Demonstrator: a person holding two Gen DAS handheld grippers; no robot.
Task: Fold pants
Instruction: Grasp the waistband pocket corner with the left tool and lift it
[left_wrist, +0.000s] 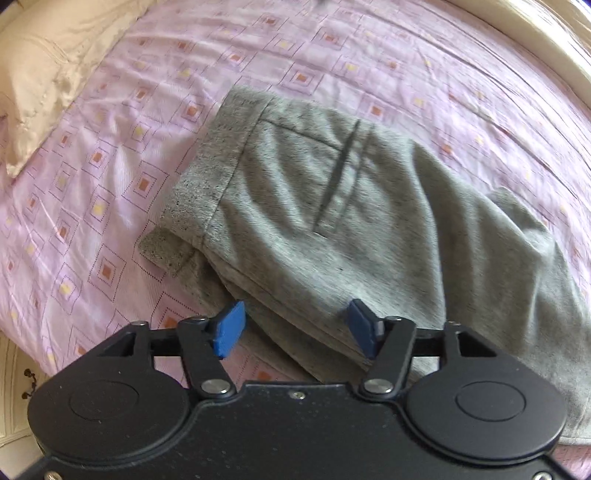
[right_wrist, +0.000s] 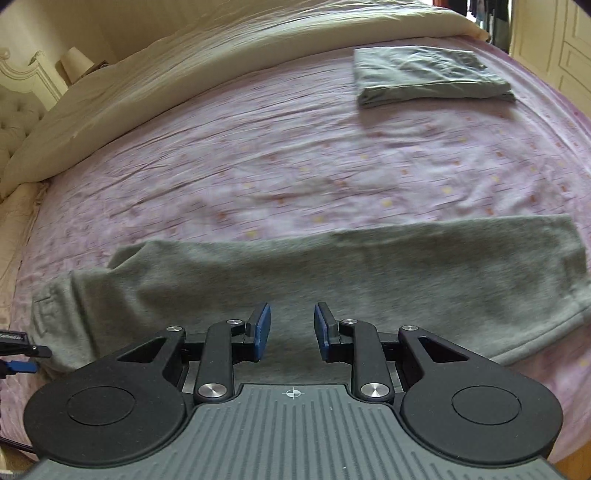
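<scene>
We see the grey pants (right_wrist: 332, 280) lying on the pink patterned bedspread (right_wrist: 258, 155) of the bed; in the right wrist view their long axis runs across the picture, waistband end at the left edge and the leg hems (right_wrist: 569, 280) at the right, the legs laid one on the other. In the left wrist view the waistband (left_wrist: 207, 177) lies toward the left, with a slanted pocket slit (left_wrist: 338, 177) to its right, and the cloth trails off to the lower right. No containers show in either view. The left gripper (left_wrist: 295, 328) hangs over the near edge of the pants with its blue pads spread wide, nothing pinched between them. The right gripper (right_wrist: 291, 336) hovers over the middle of the legs, pads parted by a narrower gap and empty. Only the left view shows the cream pillow (left_wrist: 40, 74) at upper left; only the right view shows a second, folded grey garment (right_wrist: 428, 74) far off at upper right, and the cream duvet (right_wrist: 184, 66) along the far side.
</scene>
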